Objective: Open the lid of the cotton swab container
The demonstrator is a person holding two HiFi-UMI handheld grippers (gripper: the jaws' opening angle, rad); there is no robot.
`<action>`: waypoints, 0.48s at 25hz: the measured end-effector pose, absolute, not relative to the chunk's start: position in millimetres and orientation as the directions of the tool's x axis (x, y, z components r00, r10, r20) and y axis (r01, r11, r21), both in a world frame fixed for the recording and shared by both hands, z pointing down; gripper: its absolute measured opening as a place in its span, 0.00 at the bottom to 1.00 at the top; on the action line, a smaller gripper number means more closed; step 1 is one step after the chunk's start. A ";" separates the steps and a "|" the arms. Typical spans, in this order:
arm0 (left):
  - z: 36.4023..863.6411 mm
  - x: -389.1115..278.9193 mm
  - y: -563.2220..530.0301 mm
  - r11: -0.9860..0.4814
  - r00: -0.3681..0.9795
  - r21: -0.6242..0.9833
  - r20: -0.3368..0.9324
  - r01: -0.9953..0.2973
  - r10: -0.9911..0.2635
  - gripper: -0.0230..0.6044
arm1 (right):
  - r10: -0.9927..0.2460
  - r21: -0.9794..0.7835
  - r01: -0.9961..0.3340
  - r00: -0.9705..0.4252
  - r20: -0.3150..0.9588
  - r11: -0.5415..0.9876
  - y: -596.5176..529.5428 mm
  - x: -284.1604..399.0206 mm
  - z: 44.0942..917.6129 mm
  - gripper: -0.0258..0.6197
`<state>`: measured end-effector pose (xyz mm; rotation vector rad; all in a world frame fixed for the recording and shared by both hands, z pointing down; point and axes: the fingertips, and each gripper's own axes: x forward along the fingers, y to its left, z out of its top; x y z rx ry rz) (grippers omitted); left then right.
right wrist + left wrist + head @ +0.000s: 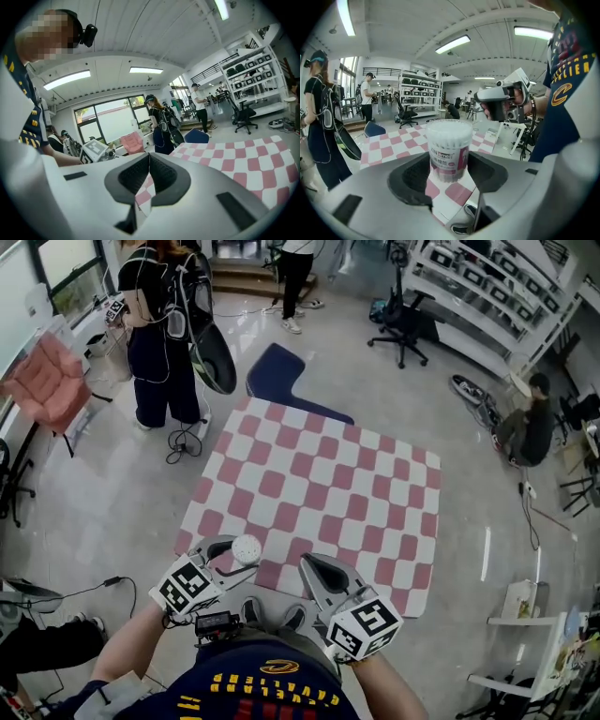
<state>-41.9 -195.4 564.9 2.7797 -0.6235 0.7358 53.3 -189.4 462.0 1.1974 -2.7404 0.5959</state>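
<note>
Nearest the body, the cotton swab container (pixel 449 150) is being gripped upright, lid on, between the left gripper's (pixel 232 557) jaws. Beside it, the right gripper (pixel 149 164) is being held with its jaws pressed together, empty. Beyond, the checkered table (pixel 328 484) is being faced by both.

In the head view the left gripper (pixel 242 557) hides all of the cotton swab container (pixel 247 547) except its white top.

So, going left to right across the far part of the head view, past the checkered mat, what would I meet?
Pink chair → standing person with a backpack → dark blue chair → black office chair → crouching person.
</note>
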 end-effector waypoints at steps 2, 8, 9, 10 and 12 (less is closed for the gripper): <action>543.4 -36.3 -194.7 -0.894 0.804 0.092 0.485 -0.438 -0.344 0.44 | -0.664 -0.289 -0.702 -0.711 0.231 0.651 -193.5 46.9 451.0 0.06; 488.5 -23.4 -192.2 -0.914 0.827 0.062 0.455 -0.400 -0.331 0.44 | -0.611 -0.208 -0.634 -0.773 0.169 0.745 -206.9 37.7 402.4 0.06; 482.9 -22.6 -192.1 -0.916 0.818 0.044 0.470 -0.398 -0.333 0.44 | -0.597 -0.191 -0.619 -0.786 0.162 0.762 -208.5 35.8 394.5 0.06; 477.7 -21.9 -192.3 -0.917 0.807 0.020 0.484 -0.398 -0.340 0.44 | -0.585 -0.174 -0.606 -0.795 0.158 0.776 -209.8 34.0 387.8 0.06; 468.0 -19.7 -193.0 -0.915 0.786 -0.031 0.500 -0.401 -0.362 0.44 | -0.569 -0.142 -0.588 -0.807 0.156 0.796 -210.5 30.8 377.7 0.06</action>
